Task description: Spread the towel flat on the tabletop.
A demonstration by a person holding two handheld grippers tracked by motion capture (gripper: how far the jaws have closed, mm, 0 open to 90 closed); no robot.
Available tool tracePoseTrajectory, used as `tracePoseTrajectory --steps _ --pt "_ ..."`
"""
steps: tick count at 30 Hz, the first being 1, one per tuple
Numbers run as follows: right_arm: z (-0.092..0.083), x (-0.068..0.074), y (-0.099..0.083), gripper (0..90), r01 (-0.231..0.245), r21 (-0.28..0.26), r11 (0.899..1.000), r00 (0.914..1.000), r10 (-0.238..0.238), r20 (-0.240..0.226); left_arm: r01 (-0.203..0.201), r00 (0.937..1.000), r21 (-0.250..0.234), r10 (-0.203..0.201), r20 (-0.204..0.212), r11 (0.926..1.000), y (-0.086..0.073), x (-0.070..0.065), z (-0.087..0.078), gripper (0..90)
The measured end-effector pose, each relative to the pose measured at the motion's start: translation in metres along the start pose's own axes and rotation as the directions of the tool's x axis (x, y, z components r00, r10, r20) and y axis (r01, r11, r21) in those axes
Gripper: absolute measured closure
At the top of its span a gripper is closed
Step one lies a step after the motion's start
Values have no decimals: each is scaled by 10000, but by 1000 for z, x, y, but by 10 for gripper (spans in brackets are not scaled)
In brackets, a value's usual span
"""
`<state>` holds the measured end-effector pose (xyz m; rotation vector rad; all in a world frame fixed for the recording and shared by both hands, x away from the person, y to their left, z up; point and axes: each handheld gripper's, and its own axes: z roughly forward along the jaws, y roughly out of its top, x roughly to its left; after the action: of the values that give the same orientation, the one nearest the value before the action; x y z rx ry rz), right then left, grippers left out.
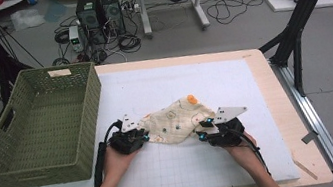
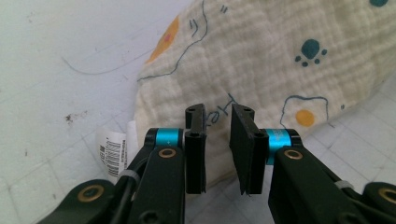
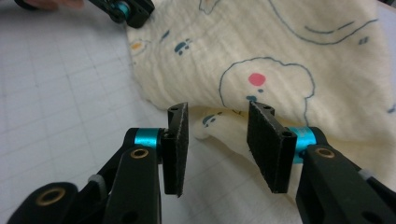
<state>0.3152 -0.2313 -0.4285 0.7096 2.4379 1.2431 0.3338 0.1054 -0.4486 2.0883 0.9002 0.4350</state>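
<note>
A cream cloth [image 1: 174,120] printed with orange dots and blue line drawings lies crumpled in the middle of the white mat. My left gripper [image 1: 145,137] is at its left edge, held in a hand. In the left gripper view its jaws [image 2: 218,112] stand a narrow gap apart, the cloth [image 2: 261,51] just beyond the tips and a white barcode label [image 2: 112,154] at the cloth's edge. My right gripper [image 1: 201,131] is at the cloth's near right corner. In the right gripper view its jaws [image 3: 219,109] stand wider, with a folded cloth edge [image 3: 219,126] lying in the gap, unpressed.
A green woven basket [image 1: 92,115] stands at the table's left side, close to the left hand. The white gridded mat [image 1: 178,81] covers most of the wooden table. Beyond the far edge are computer towers, cables and black stand legs.
</note>
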Motion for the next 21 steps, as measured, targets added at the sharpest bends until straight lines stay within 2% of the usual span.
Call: tracePoseTrajectory --steps 4,8,11,13,17,18,19,21 --pt "9 -3 -2 578 34 264 9996 10000 -33 -53 5 9998 -54 -5 178 10000 -1 2 0 771" --pt "17 -5 -4 585 -125 457 9989 9999 126 -10 -160 9994 -89 163 308 9998 -1 1 2 860" --pt "23 -5 -6 614 -178 684 9975 9998 177 31 -207 9994 -86 209 291 9997 -1 0 2 883" --pt "27 -5 -6 658 -157 782 9968 9999 152 61 -168 9993 -71 171 332 9998 -1 0 2 887" --pt "31 -4 -5 861 -3 874 9962 9999 -6 101 27 9990 -74 -24 442 10000 -1 2 1 891" --pt "31 -5 -5 877 8 857 9963 10000 -8 0 29 9990 -83 -26 436 10000 -1 2 0 892" --pt "28 -6 -6 886 -68 809 9967 9991 101 -404 40 9988 -114 -34 487 9999 -1 1 -2 893" --pt "25 -7 -6 887 -61 832 9965 9984 108 -562 11 9984 -271 4 562 9996 0 0 -7 893"
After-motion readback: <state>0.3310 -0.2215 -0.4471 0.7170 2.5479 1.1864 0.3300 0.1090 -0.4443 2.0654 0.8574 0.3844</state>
